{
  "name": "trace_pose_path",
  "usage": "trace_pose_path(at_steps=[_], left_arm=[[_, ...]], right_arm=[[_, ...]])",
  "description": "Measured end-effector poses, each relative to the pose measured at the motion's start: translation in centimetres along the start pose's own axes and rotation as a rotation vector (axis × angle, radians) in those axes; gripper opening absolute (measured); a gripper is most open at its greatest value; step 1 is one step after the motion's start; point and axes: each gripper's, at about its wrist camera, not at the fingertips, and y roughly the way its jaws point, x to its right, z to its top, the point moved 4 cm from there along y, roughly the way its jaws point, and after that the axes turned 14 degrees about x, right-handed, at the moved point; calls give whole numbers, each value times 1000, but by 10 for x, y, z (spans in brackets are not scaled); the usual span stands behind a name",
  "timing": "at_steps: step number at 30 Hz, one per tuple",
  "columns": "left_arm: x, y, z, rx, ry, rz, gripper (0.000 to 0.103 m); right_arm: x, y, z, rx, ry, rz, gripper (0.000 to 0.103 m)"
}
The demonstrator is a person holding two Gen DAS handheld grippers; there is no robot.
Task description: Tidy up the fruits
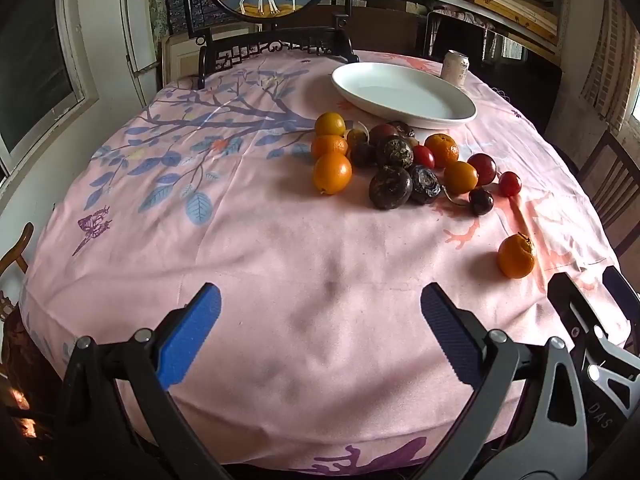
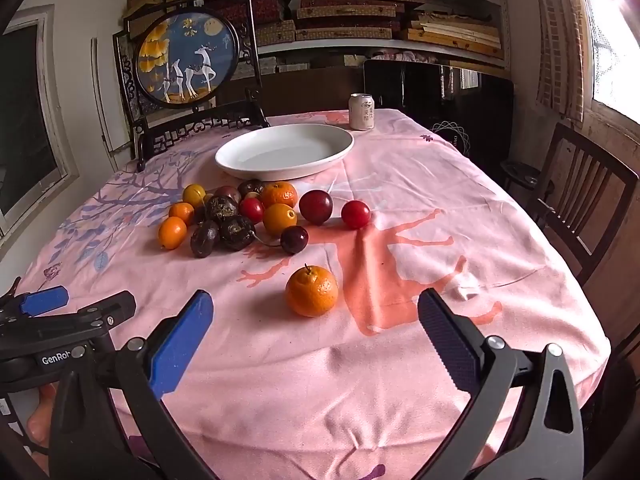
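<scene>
A pile of fruit [image 1: 400, 160] lies on the pink tablecloth: oranges, dark wrinkled passion fruits, red plums and cherries. It also shows in the right wrist view [image 2: 240, 216]. One tangerine [image 2: 311, 290] lies apart, nearer me, and shows in the left wrist view [image 1: 516, 257]. An empty white oval plate [image 1: 404, 94] stands behind the pile, also in the right wrist view [image 2: 284, 152]. My left gripper [image 1: 320, 304] is open and empty above the near cloth. My right gripper [image 2: 316, 316] is open and empty, just short of the lone tangerine.
A drink can [image 2: 361, 112] stands behind the plate. A framed deer picture on a dark stand [image 2: 186, 60] sits at the table's far left edge. A wooden chair [image 2: 580, 200] stands to the right. Shelves fill the back wall.
</scene>
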Motion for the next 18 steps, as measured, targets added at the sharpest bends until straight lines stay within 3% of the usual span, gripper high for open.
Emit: trace_pose_path(at_steps=[6,18], left_arm=[[2,-9,3,35,8,-15,101],[1,-6,2,19,-2,-16,101]], right_arm=[[0,-3,1,12,7,0,102],[0,-4,2,20,12,3,102]])
